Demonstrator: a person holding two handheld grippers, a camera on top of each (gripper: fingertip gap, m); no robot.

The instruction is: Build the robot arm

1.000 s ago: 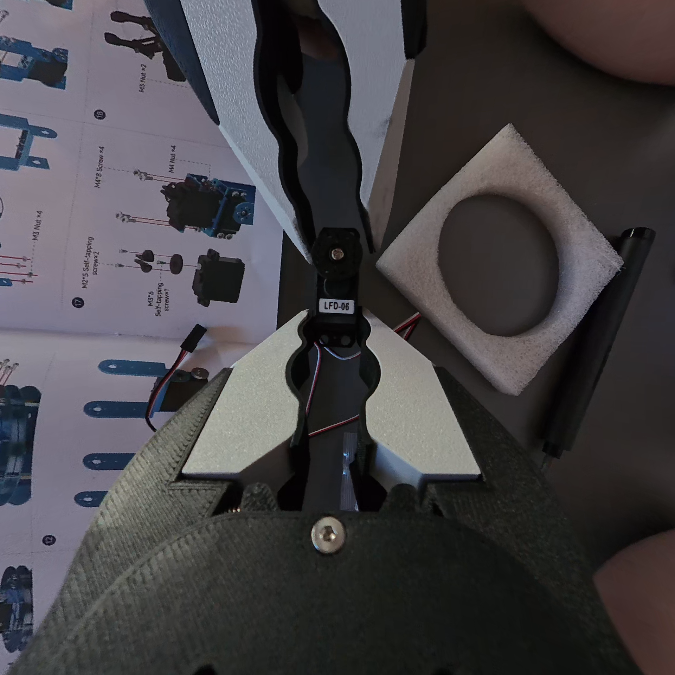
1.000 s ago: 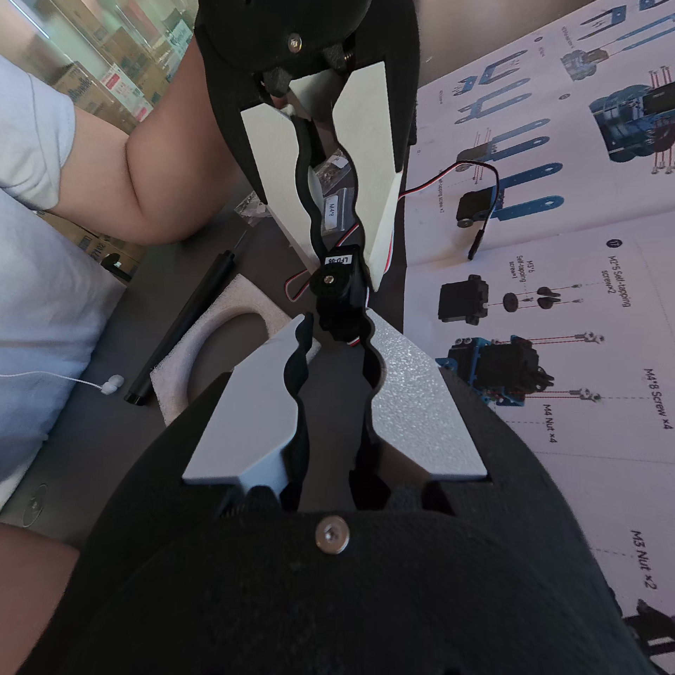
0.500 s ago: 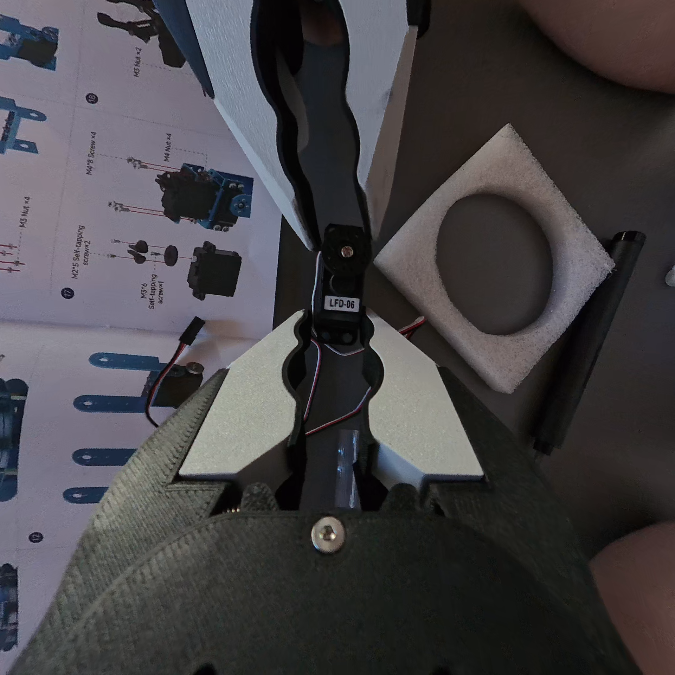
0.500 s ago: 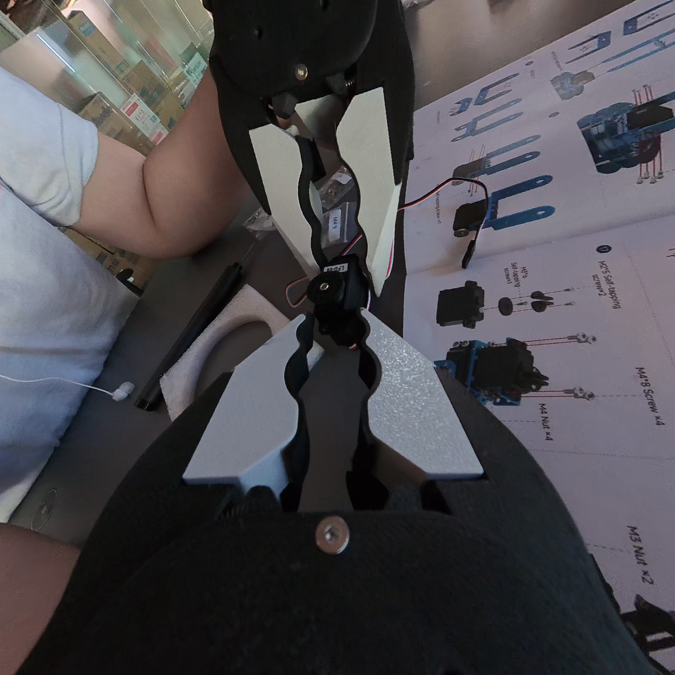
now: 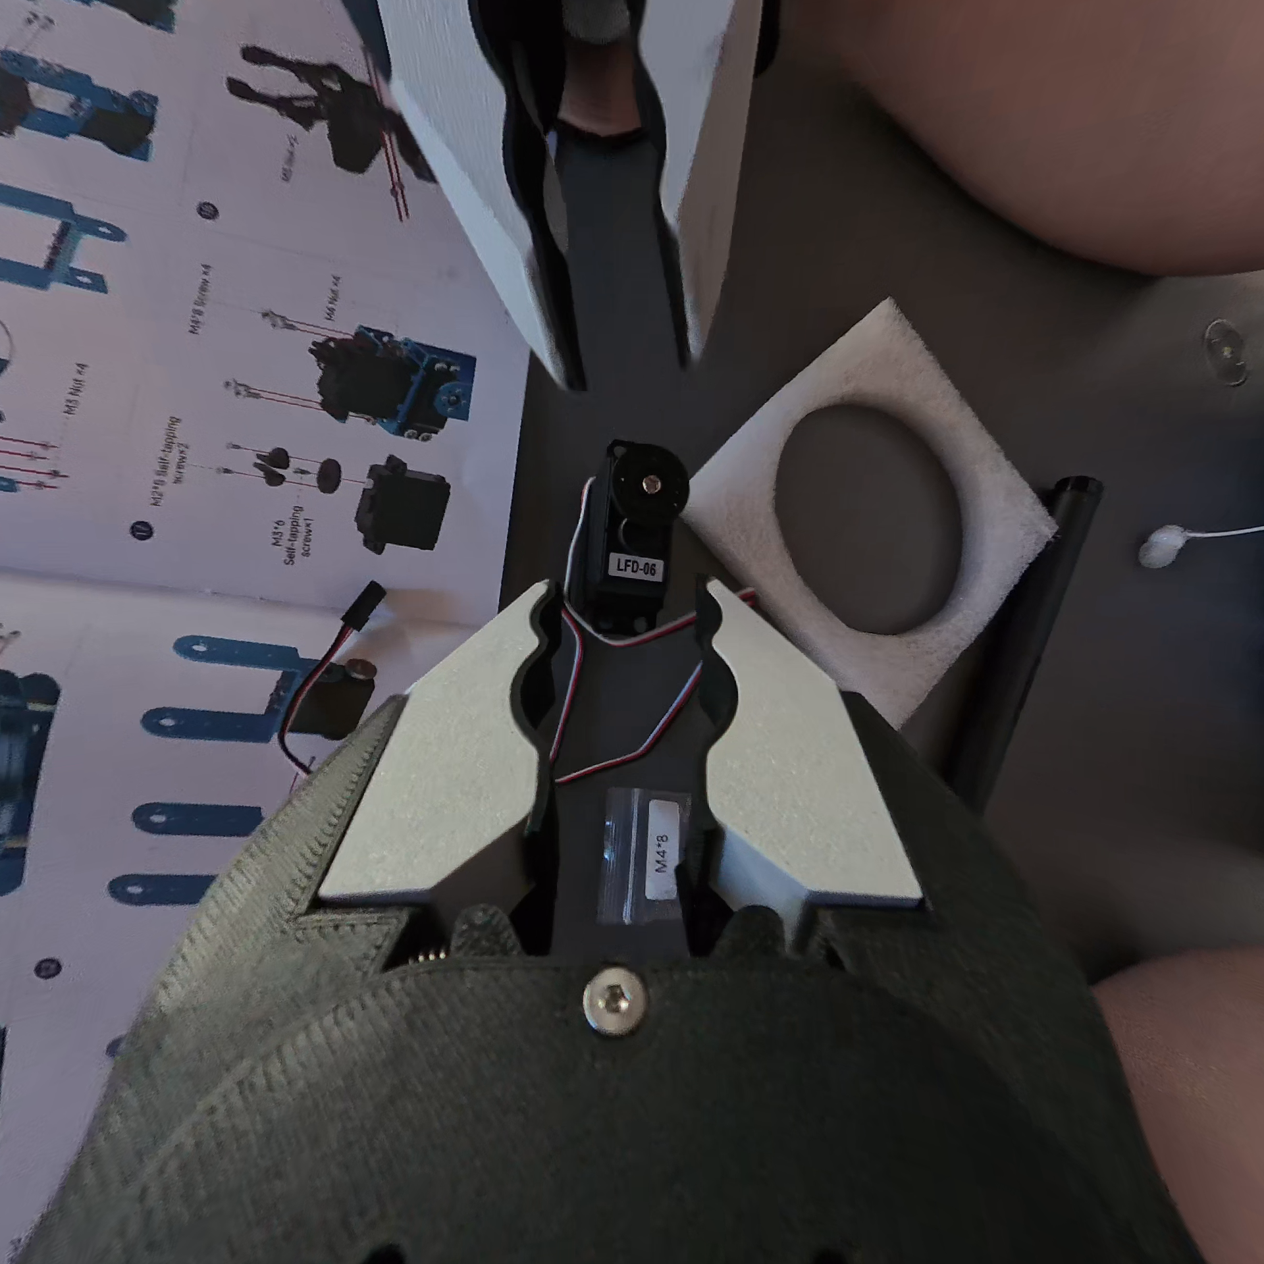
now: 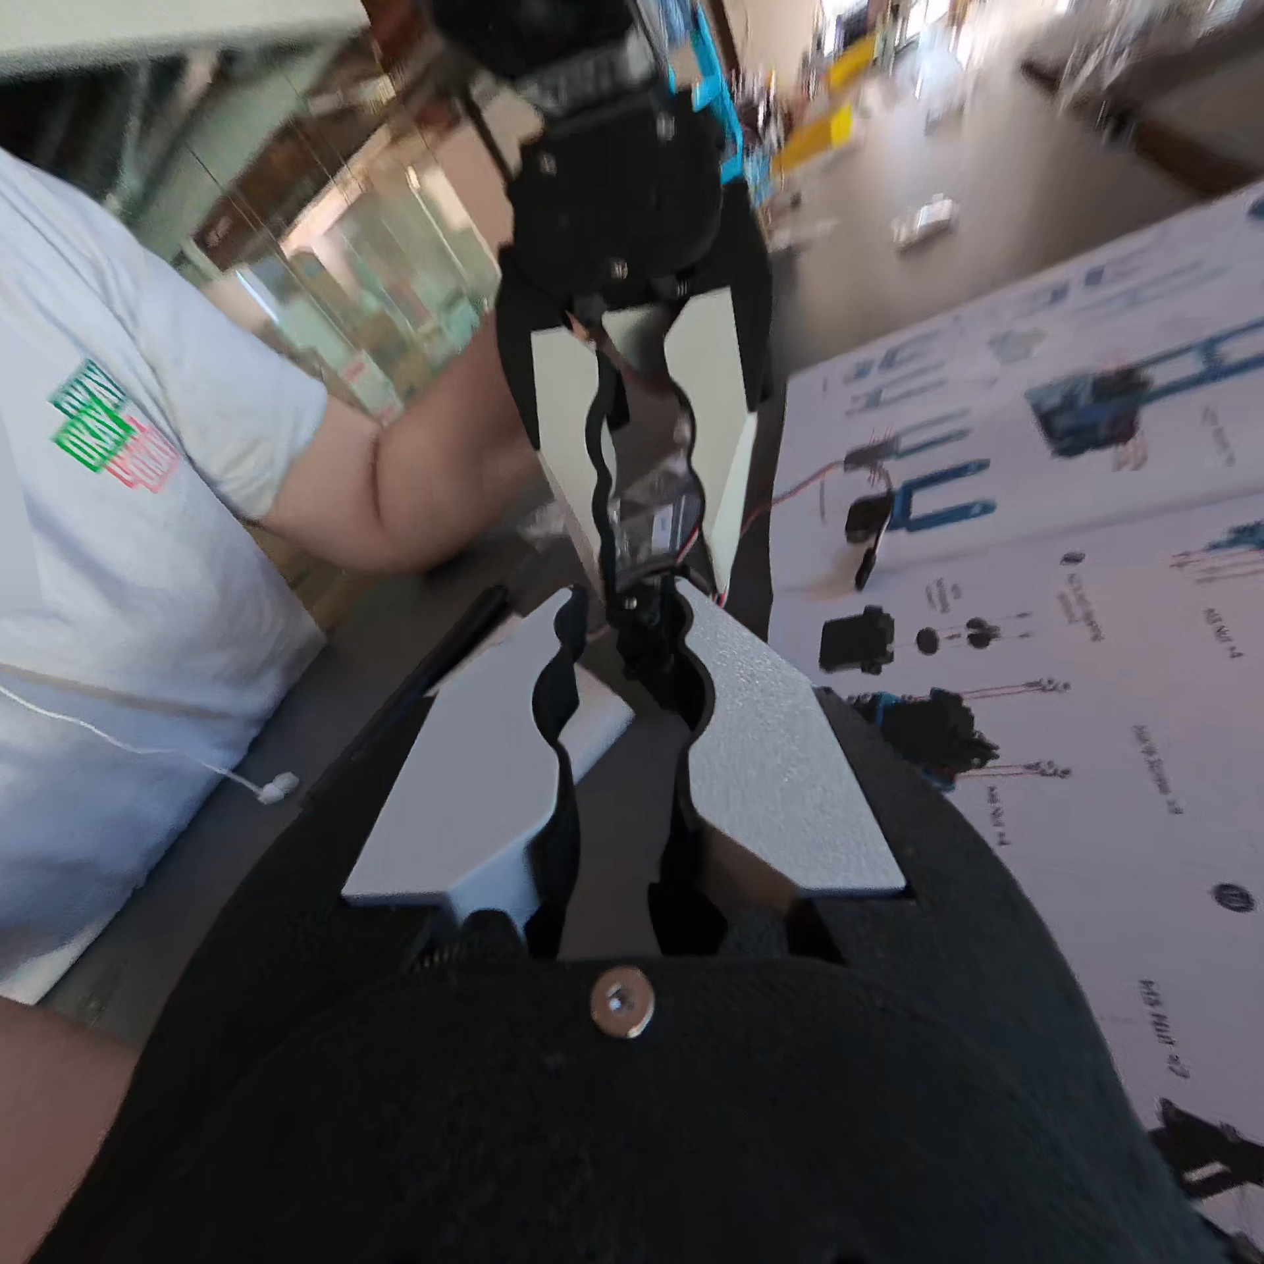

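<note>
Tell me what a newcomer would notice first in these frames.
A black servo with striped wires lies on the dark table, just ahead of the open left hand-held gripper, with the open right hand-held gripper facing it from the far side, apart. A white foam square with a round hole sits right of the servo, and a printed assembly sheet covers the table to its left.

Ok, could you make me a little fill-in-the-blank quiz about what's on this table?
1. The black servo lies just ahead of the left gripper, whose jaws are ___.
2. The white foam square beside the servo has a ___ hole.
3. A small clear bag lies between the left gripper's ___.
Missing words: open; round; fingers.
</note>
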